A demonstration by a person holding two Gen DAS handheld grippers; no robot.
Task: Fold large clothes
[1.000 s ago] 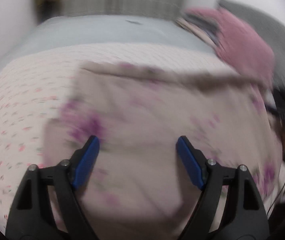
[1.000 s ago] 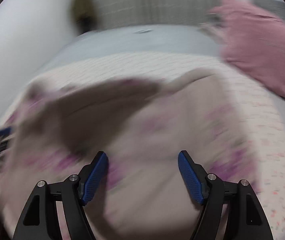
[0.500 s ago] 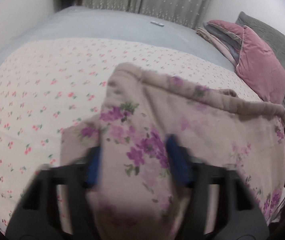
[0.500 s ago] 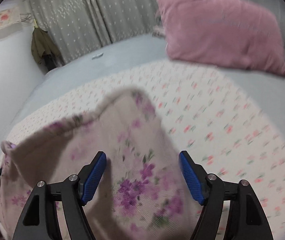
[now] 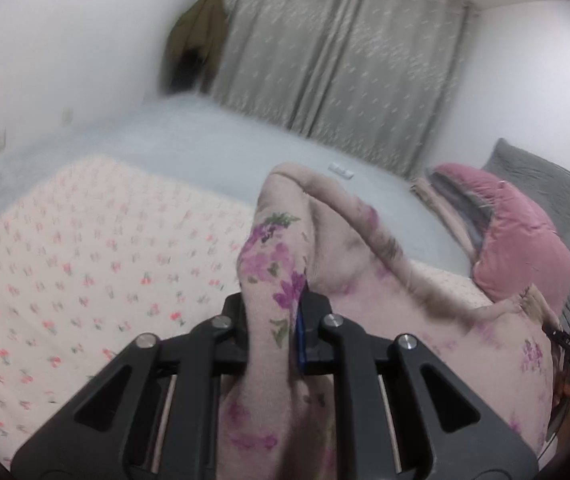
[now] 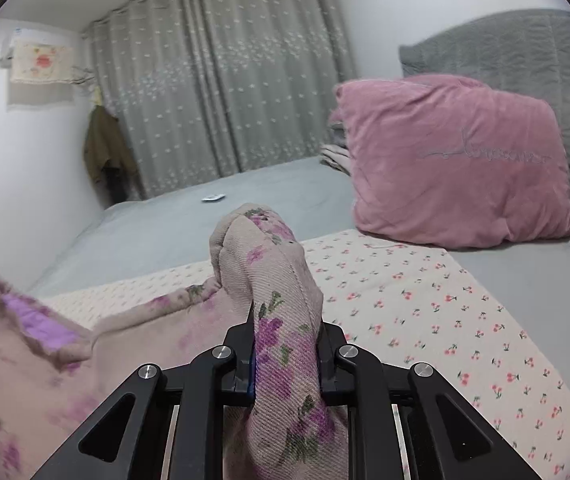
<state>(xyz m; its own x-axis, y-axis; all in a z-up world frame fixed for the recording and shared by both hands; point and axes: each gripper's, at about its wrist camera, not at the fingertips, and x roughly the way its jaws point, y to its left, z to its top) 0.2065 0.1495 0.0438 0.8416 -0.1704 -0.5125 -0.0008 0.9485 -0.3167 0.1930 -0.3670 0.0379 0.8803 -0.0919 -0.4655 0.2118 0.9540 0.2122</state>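
Both views look across a bed [image 6: 245,184] in a small white-walled room. A grey sheet covers the far part of the bed, and a cream cloth [image 6: 445,308] printed with small red cherries lies over the near part, filling the lower left of the left view [image 5: 85,264] and the lower right of the right view.

The left claw [image 5: 285,320] is clamped on a bunched fold of the garment [image 5: 273,264], a beige cloth with purple flowers. The fold stands up at the centre of the frame, and the rest trails to the lower right, over the cherry cloth. The right claw [image 6: 285,344] is clamped on another fold of the same garment [image 6: 269,272], which rises at centre frame while the rest sags to the lower left, where a purple patch shows at a blurred edge.

Grey curtains [image 6: 221,80] with a pale speckled pattern hang across the back wall, at upper centre in both views. A dark olive jacket [image 6: 105,148] hangs on the wall left of them. A pink pillow [image 6: 457,160] leans at the right on the sheet, in front of a grey quilted headboard [image 6: 525,48]. A small white object [image 6: 213,198] lies on the sheet near the curtains. In the upper left of the right view, a cloth with a pink print [image 6: 41,64] hangs high on the wall.
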